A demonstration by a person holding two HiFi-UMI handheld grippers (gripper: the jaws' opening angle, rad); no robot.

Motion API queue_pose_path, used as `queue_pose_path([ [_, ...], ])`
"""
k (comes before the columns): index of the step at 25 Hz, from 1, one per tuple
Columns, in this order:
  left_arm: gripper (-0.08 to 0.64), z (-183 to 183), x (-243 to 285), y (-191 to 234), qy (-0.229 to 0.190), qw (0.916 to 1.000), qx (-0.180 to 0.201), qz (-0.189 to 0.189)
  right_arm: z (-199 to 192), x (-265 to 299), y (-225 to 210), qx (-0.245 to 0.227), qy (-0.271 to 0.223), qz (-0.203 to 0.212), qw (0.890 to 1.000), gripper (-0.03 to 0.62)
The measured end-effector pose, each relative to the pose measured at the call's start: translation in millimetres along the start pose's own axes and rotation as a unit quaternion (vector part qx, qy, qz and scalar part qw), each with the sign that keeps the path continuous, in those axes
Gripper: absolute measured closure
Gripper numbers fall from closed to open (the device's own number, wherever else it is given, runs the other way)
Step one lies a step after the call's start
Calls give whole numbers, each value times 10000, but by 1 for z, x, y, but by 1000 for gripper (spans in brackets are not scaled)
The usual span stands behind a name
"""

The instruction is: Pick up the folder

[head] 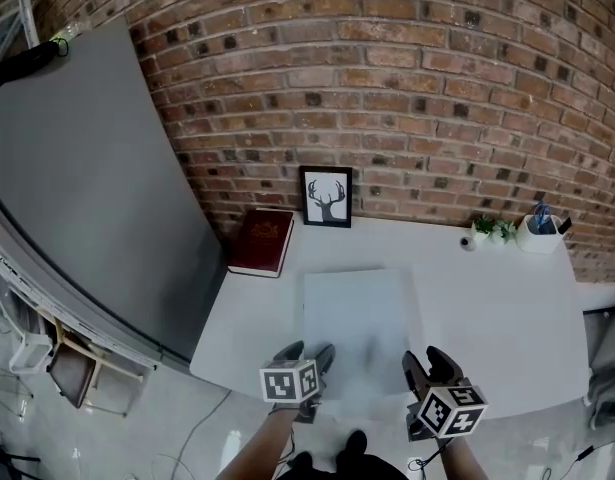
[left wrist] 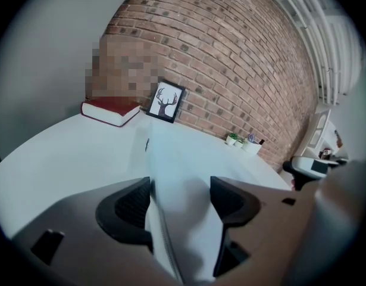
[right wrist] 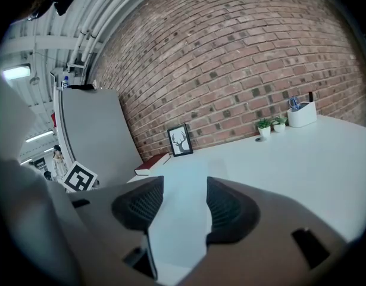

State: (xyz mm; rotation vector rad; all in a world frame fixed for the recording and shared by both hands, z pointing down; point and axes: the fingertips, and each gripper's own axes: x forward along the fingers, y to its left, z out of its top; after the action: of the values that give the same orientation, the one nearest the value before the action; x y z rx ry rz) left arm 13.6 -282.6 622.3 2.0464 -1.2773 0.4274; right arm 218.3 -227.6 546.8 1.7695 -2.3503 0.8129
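Note:
The folder (head: 362, 313) is pale blue-white and lies flat on the white table (head: 507, 318), near its front edge. My left gripper (head: 307, 353) hovers at the folder's front left corner. In the left gripper view, the left gripper (left wrist: 180, 198) stands wide open, with the folder's (left wrist: 183, 165) left edge running through the gap. At the front right corner is my right gripper (head: 428, 361). The right gripper (right wrist: 184, 204) has its jaws apart, and the folder (right wrist: 185, 177) shows between them, lying on the table and not pinched.
A red book (head: 261, 241) and a framed deer picture (head: 326, 197) stand at the back against the brick wall. A small plant (head: 492, 230) and a white pen holder (head: 540, 236) sit at the back right. A grey panel (head: 77, 188) borders the table's left side.

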Motion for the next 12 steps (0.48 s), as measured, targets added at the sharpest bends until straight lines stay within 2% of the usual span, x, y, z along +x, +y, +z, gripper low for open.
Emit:
queue_pose_path([
  [12, 267, -1, 0, 2, 38, 9999, 41, 131, -3, 37, -9, -280, 421, 72, 9987, 373],
])
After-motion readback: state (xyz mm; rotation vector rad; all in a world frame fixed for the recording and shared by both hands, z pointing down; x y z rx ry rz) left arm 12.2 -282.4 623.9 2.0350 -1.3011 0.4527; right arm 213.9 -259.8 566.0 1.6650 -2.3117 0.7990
